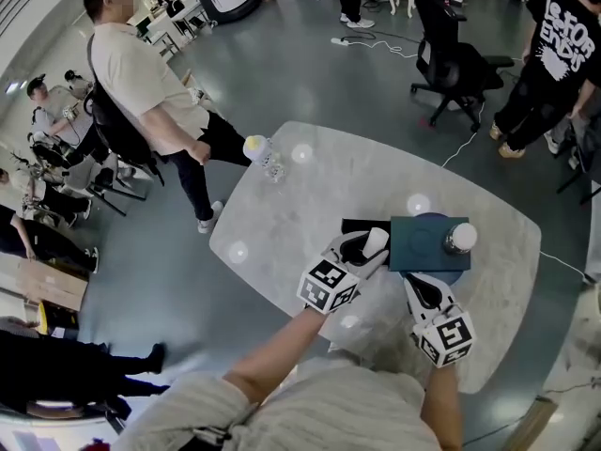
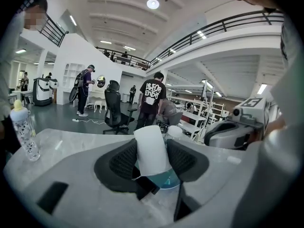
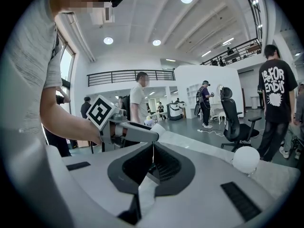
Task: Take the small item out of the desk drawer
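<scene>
L gripper (image 1: 368, 250) is clamping the small item (image 2: 151, 148), a white cylinder standing roughly upright btwn the two dark pads. Both pads are pressing its sides, w/ its top poking up above the jaws and its lower end sitting down in the gap. In the head view the item is hanging just beside the left edge of the dark teal drawer unit (image 1: 424, 242), over a black strip (image 1: 355, 225) jutting from that unit's left side; can't tell if that strip is the drawer itself. R gripper (image 3: 153, 152) jaws are meeting in a thin line, nothing btwn them. It is pointing at the unit's near side, close to it; touching or not, can't tell. L gripper is sitting just ahead-left of the R one. A bottle (image 1: 460, 238) w/ a round white cap is standing on top of the unit, ahead-right of the R gripper. A baby bottle (image 2: 23, 129) is standing on the marble table (image 1: 310, 205), well off to the L gripper's left. People (image 1: 554, 54) are standing on the floor beyond the table.
</scene>
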`<state>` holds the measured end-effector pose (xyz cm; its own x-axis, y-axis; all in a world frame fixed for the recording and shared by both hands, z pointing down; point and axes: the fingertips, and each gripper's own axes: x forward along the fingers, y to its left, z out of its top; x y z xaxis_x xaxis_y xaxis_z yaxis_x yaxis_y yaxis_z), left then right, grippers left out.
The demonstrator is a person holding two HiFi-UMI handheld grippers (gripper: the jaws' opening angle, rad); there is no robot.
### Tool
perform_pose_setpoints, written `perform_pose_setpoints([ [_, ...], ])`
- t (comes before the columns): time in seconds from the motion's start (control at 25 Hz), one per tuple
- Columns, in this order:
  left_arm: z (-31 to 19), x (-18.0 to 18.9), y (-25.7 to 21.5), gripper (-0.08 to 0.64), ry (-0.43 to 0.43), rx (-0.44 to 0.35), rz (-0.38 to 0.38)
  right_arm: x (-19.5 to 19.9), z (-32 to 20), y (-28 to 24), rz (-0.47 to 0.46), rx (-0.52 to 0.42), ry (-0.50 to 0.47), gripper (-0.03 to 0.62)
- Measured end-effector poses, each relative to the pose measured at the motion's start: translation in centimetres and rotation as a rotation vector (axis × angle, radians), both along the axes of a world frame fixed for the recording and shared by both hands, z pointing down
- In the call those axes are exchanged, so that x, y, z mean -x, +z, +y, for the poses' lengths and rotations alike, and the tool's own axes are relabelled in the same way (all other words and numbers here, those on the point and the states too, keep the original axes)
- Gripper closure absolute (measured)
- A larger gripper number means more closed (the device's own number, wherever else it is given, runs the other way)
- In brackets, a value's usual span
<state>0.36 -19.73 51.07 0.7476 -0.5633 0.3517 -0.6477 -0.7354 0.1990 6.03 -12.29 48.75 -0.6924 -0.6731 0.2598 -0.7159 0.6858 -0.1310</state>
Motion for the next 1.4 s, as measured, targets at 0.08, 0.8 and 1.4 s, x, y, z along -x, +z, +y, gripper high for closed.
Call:
perform_pose_setpoints([
  [0.08,0.5,-0.3,-0.4,0.351,0.011,-0.009,0.021,0.0,0.1,0.0,0.001,0.001,-0.001,0.583],
  [0.8,4.1,-1.6,-6.5,0.353,0.137,-0.198,0.205,0.3,-0.3,-1.0,0.003,-0.014,0.011,0.583],
  [1.4,5.7,-2.1,-6.8,0.353,0.190,-0.201,0.238,0.0,-0.7,-1.7,-0.007,-0.027,0.040,0.583],
])
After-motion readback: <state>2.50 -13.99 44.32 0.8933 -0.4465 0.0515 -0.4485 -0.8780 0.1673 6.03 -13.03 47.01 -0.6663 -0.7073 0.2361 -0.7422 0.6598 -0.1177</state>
